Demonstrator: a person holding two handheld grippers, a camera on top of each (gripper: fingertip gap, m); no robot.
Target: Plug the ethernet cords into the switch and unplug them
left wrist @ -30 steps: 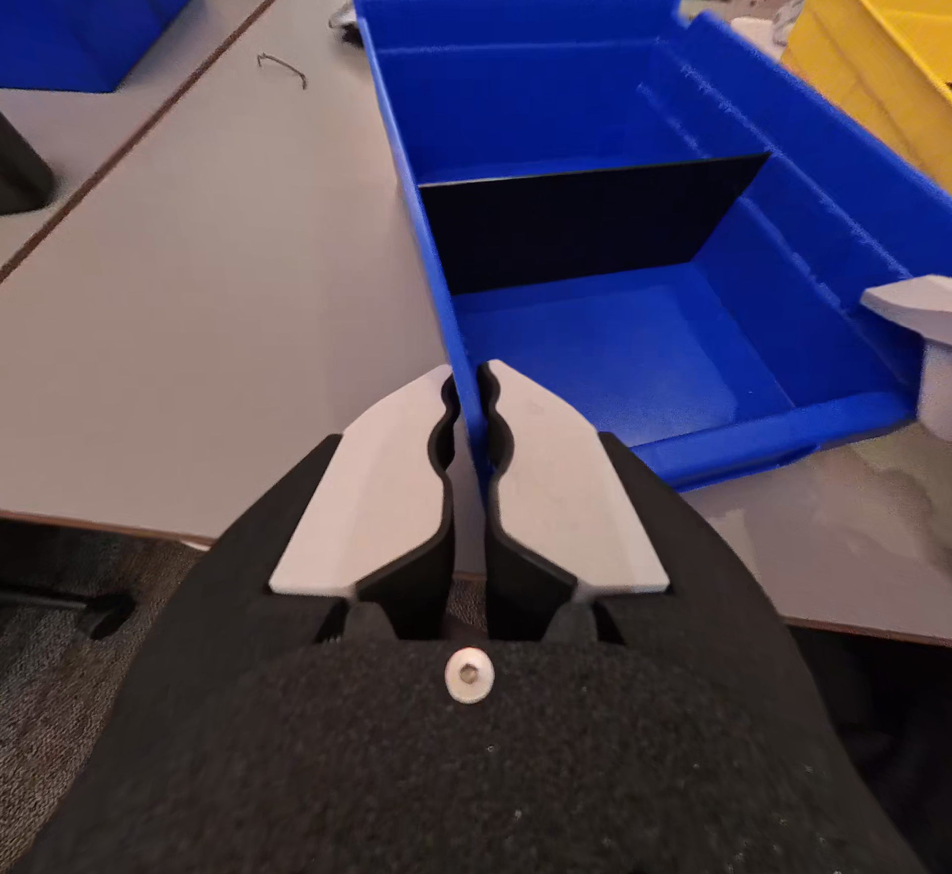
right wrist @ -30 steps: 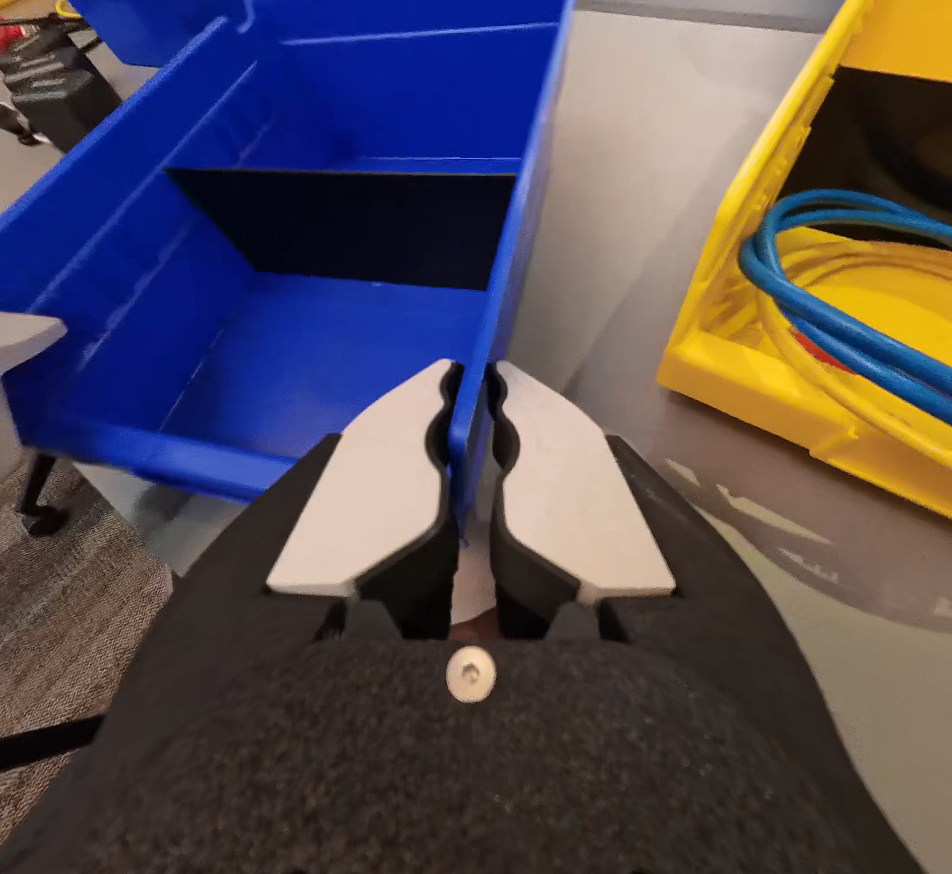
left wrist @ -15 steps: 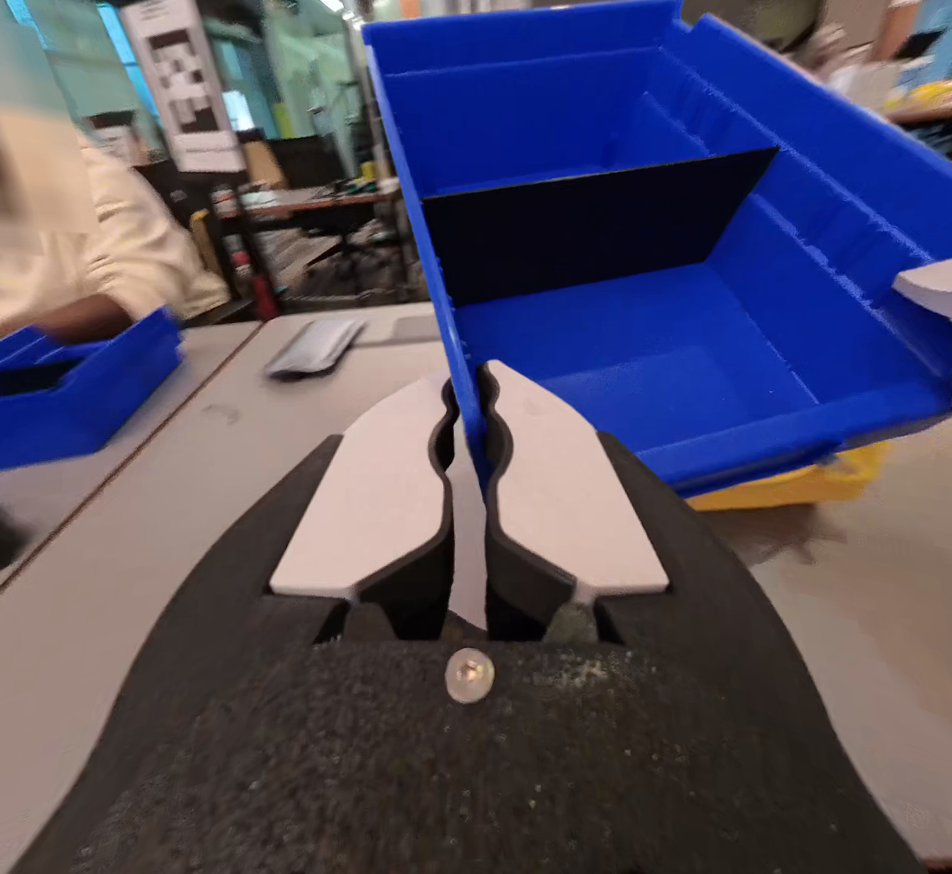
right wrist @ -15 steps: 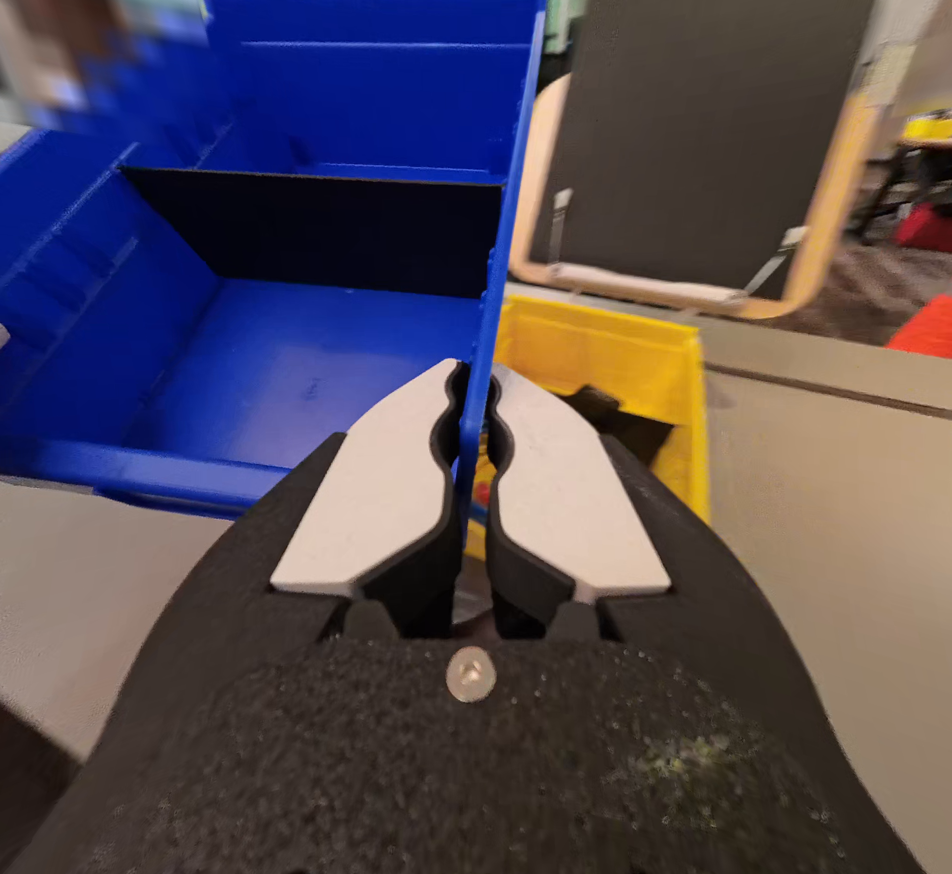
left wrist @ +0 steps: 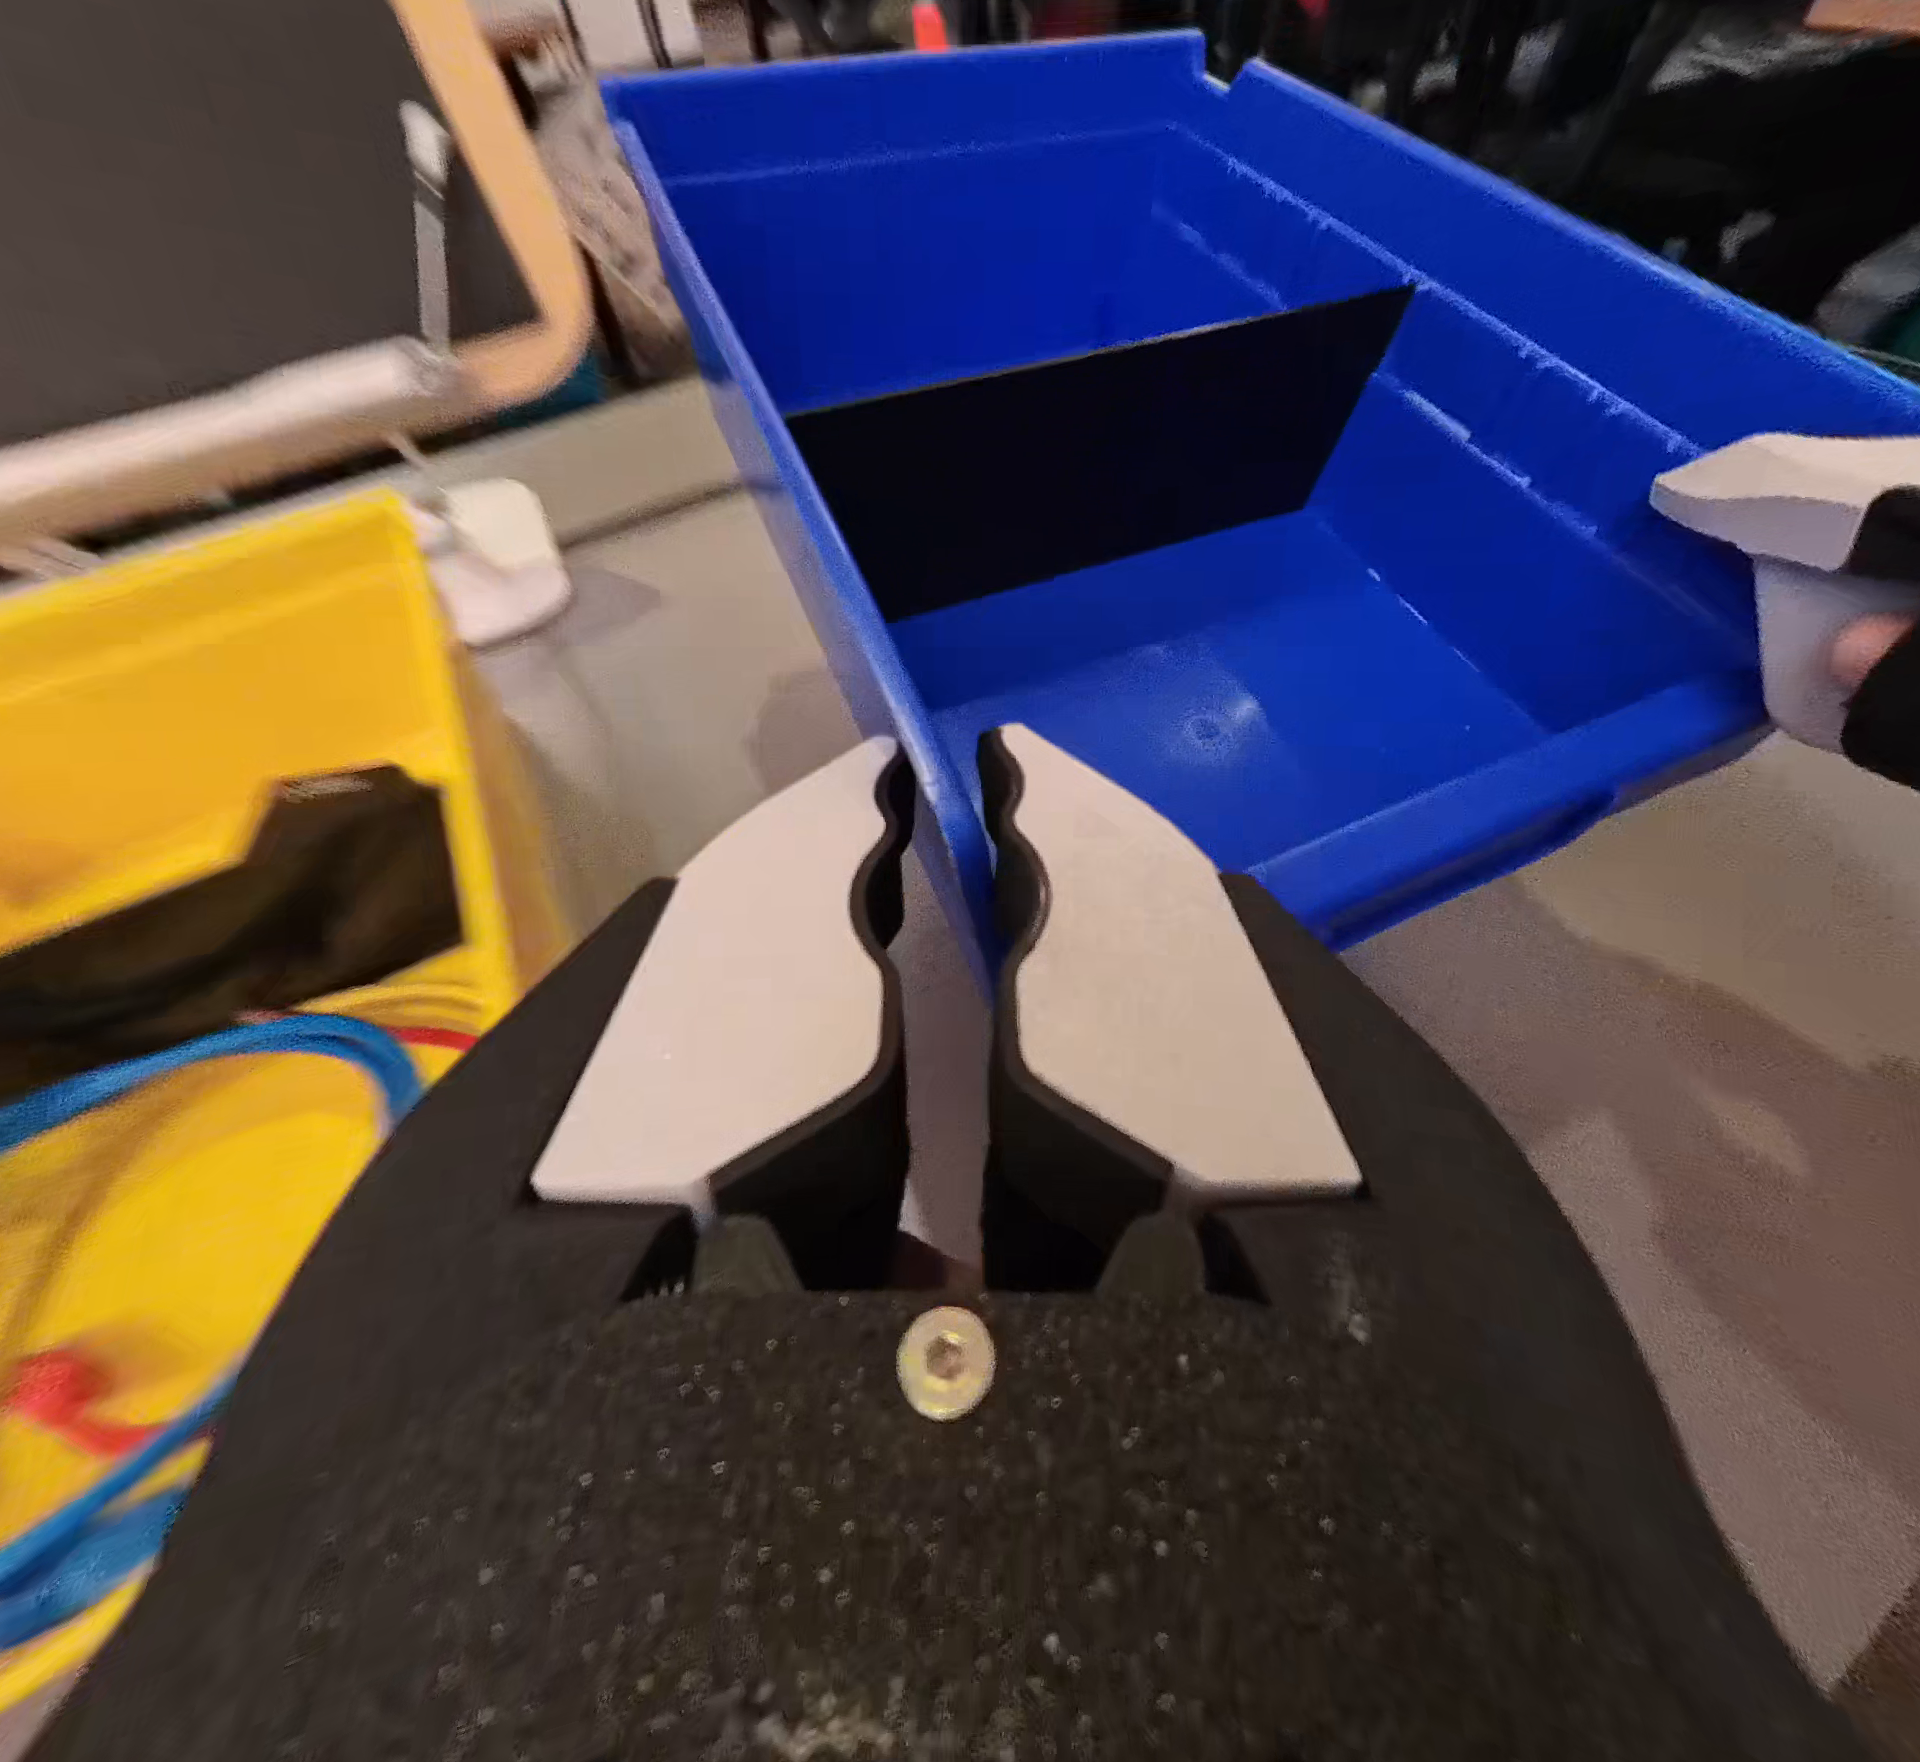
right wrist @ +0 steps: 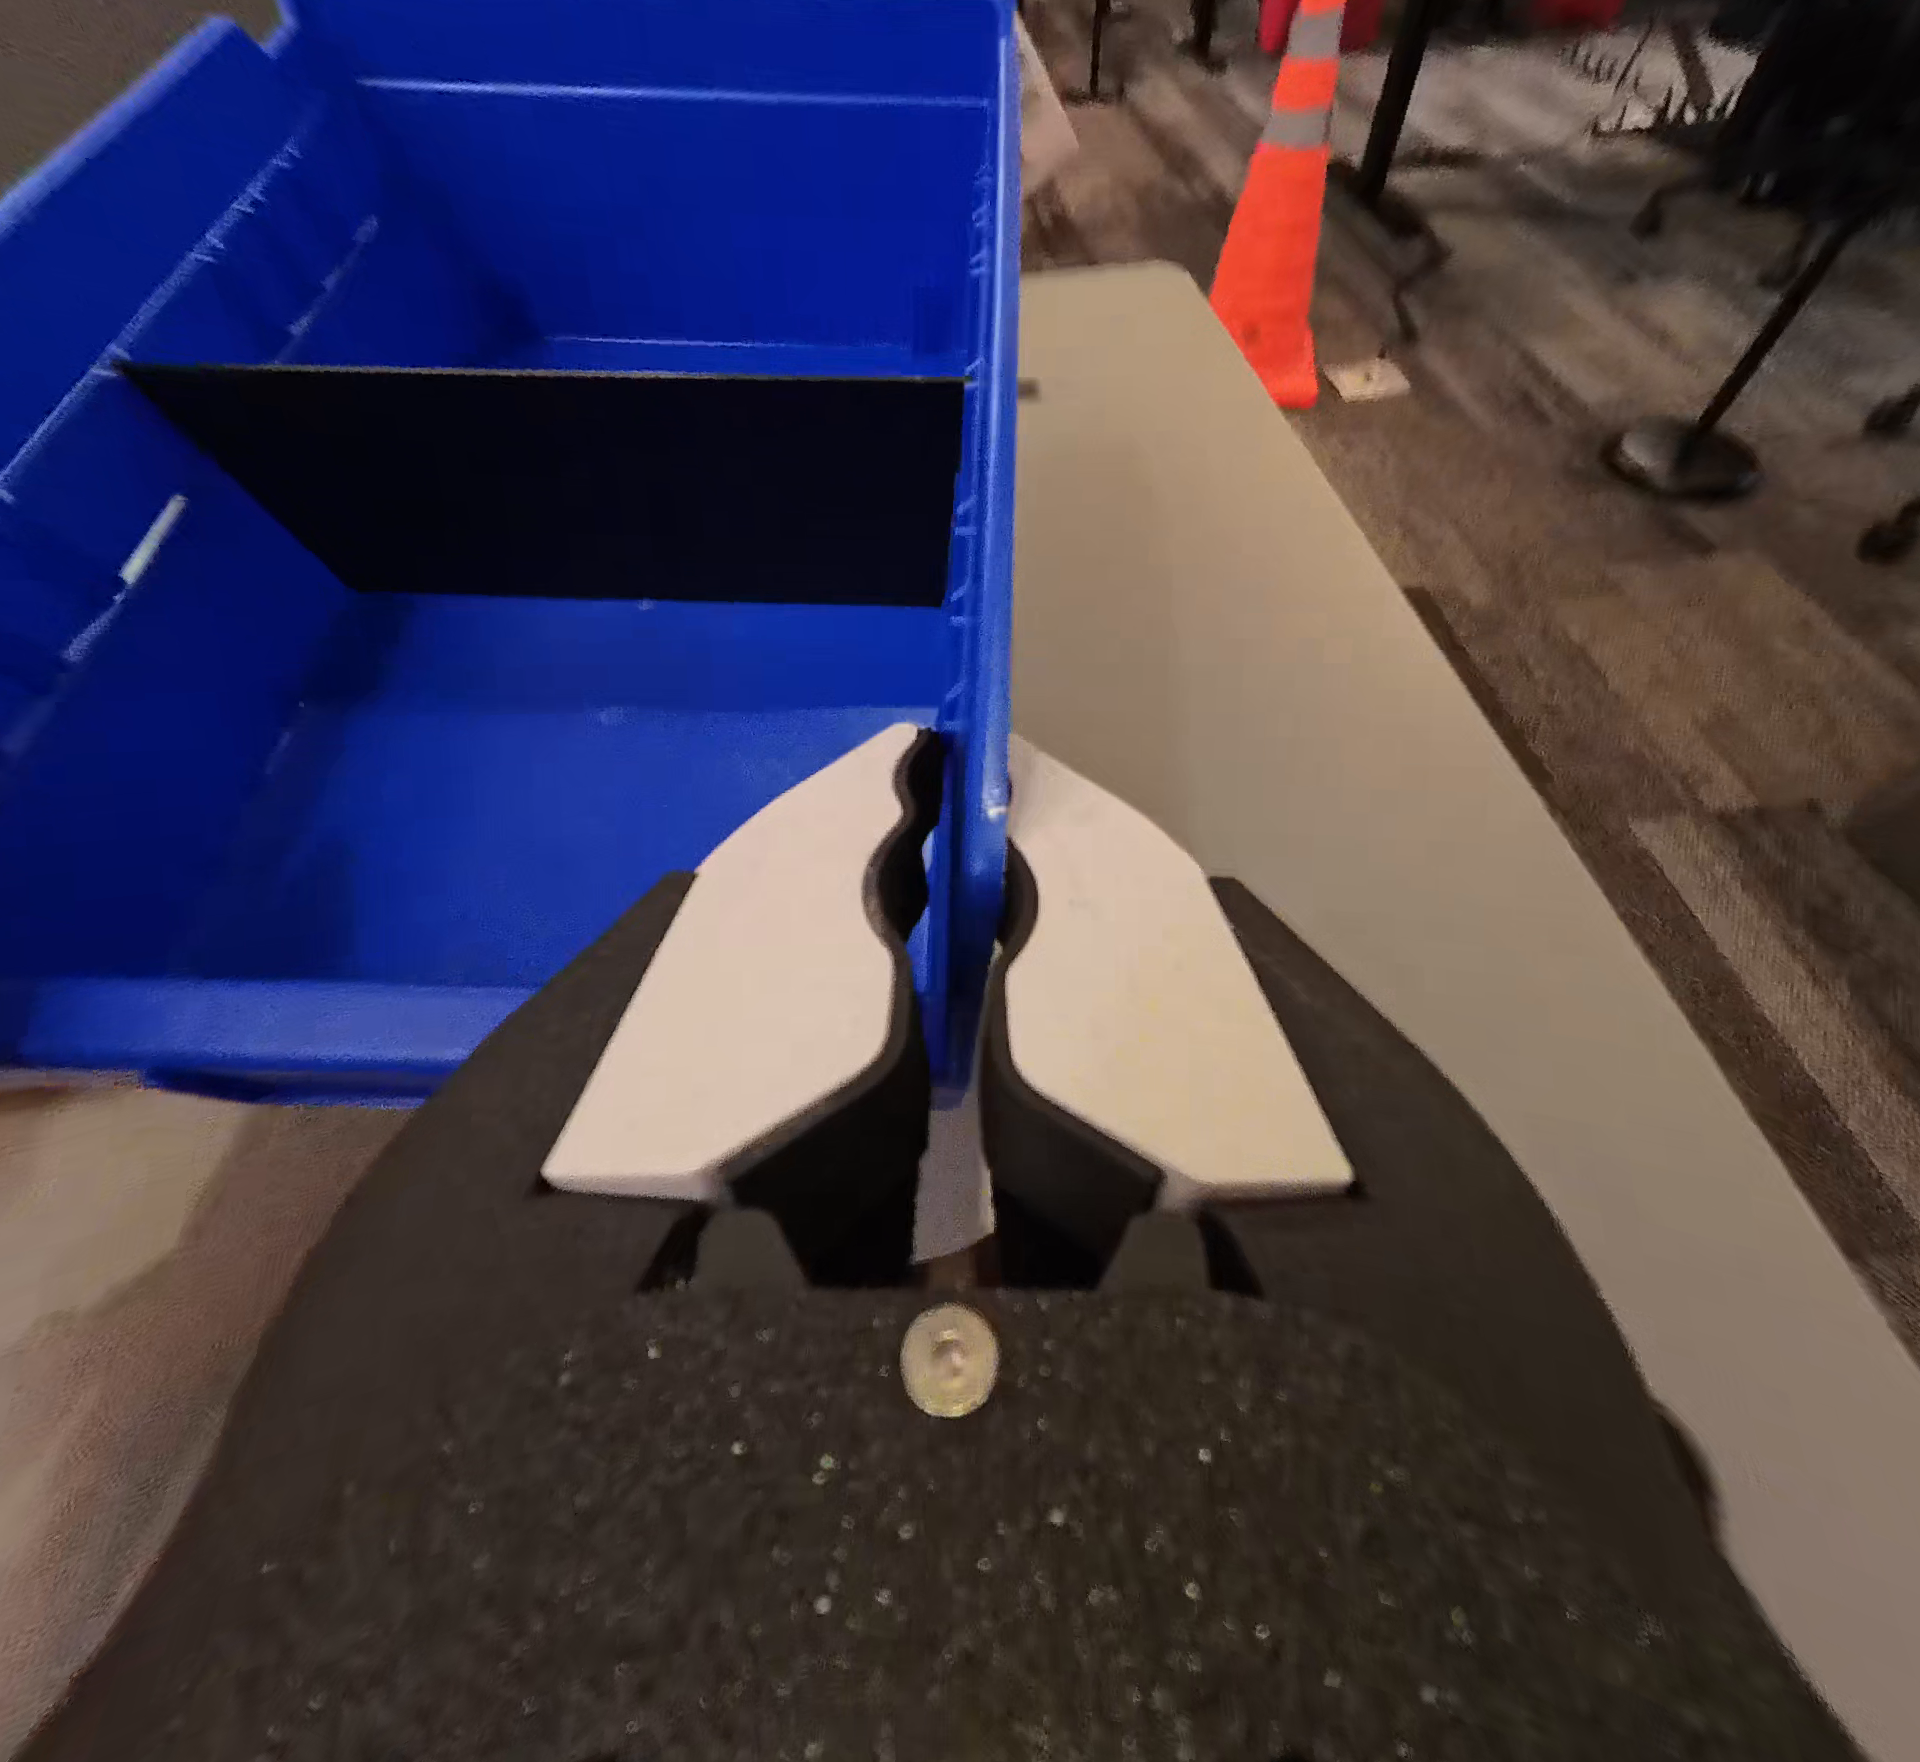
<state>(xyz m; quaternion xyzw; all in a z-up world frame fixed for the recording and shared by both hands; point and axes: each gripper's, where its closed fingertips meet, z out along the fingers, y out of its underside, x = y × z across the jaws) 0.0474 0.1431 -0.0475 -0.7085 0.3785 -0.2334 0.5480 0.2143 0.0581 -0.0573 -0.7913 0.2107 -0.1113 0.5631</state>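
Blue bin [left wrist: 1195, 258], black divider [left wrist: 1091, 445] inside, both grippers [left wrist: 945, 777] [right wrist: 966, 777] clamped on walls.

A grey table [left wrist: 1558, 1037] carries a yellow bin [left wrist: 208, 673] at nine o'clock and a small white object [left wrist: 499, 559] at eleven o'clock.

No legible text from my end.
I've checked both wrist views: blue bin [left wrist: 1039, 258], yellow bin [left wrist: 208, 621] and orange cone [right wrist: 1288, 185] carry no markings I can read. Background shelves are too blurred to make out any labels or numbers.
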